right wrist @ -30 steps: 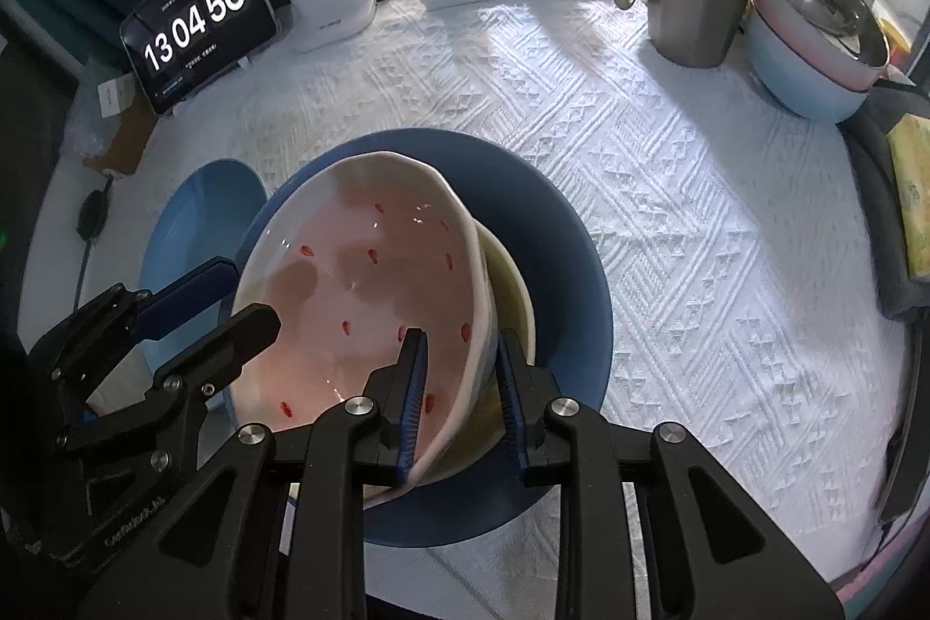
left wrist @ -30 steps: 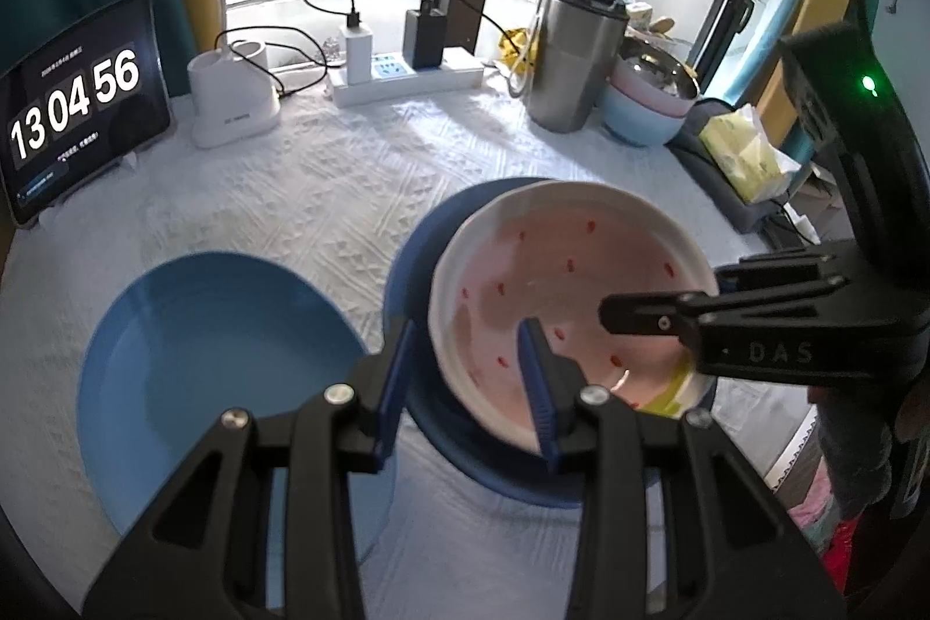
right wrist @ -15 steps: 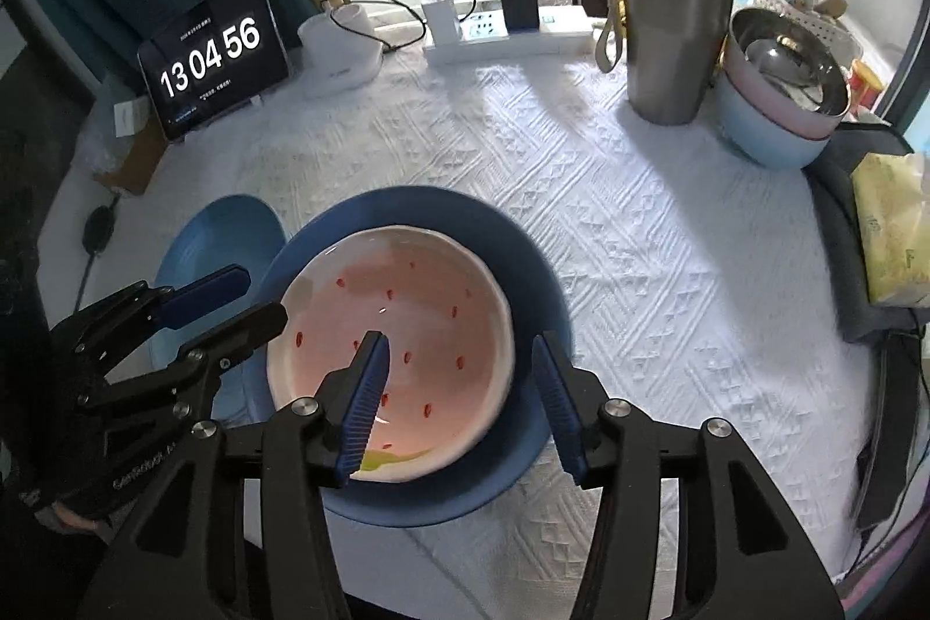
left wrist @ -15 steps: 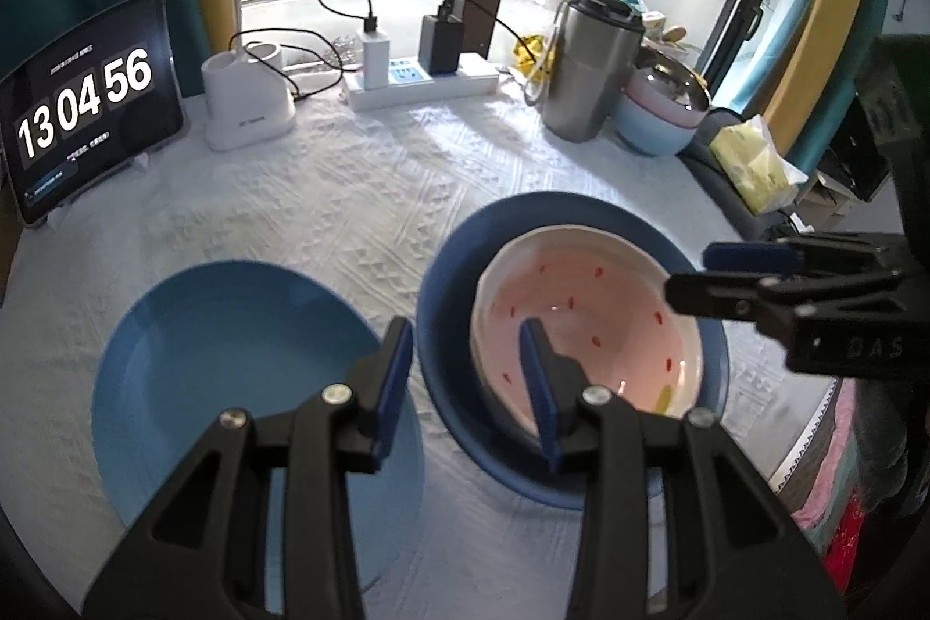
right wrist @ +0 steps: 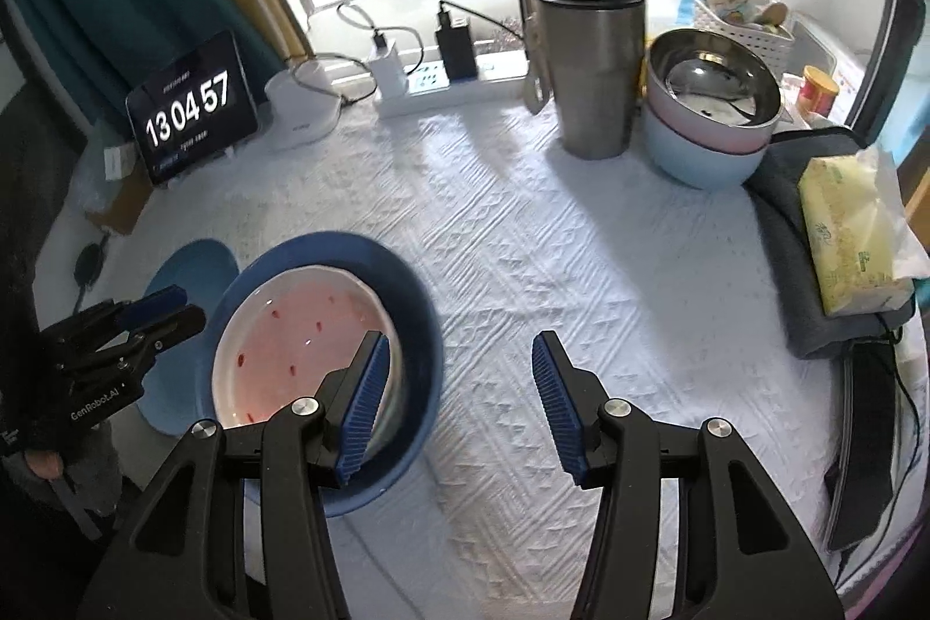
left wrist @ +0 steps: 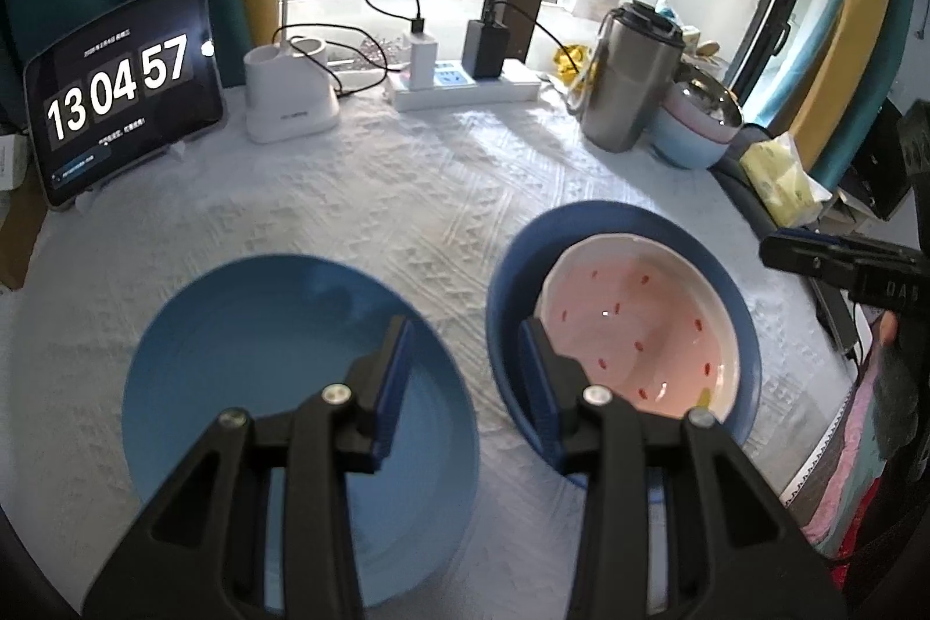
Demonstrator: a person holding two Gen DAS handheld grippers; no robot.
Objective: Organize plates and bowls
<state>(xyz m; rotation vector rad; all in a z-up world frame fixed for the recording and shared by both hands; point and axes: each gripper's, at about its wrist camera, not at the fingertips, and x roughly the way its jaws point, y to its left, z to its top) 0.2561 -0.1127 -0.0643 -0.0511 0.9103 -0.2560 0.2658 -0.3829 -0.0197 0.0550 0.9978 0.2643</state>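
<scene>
A pink bowl with red specks sits inside a dark blue plate on the white cloth, and a yellow rim shows under its near edge. A light blue plate lies to the left. My left gripper hovers open over the strip of cloth between the two plates, holding nothing. My right gripper is open above bare cloth just right of the dark blue plate; its left finger overlaps the pink bowl in view. The left gripper shows by the light blue plate.
Along the back stand a tablet clock, a white charging stand, a power strip and a steel tumbler. Stacked bowls sit back right. A tissue pack lies on grey cloth at the right table edge.
The right gripper let go of the pink bowl's rim, opened and drew back up and to the right. The bowl now lies flat in the dark blue plate. The left gripper's view shifted leftward.
</scene>
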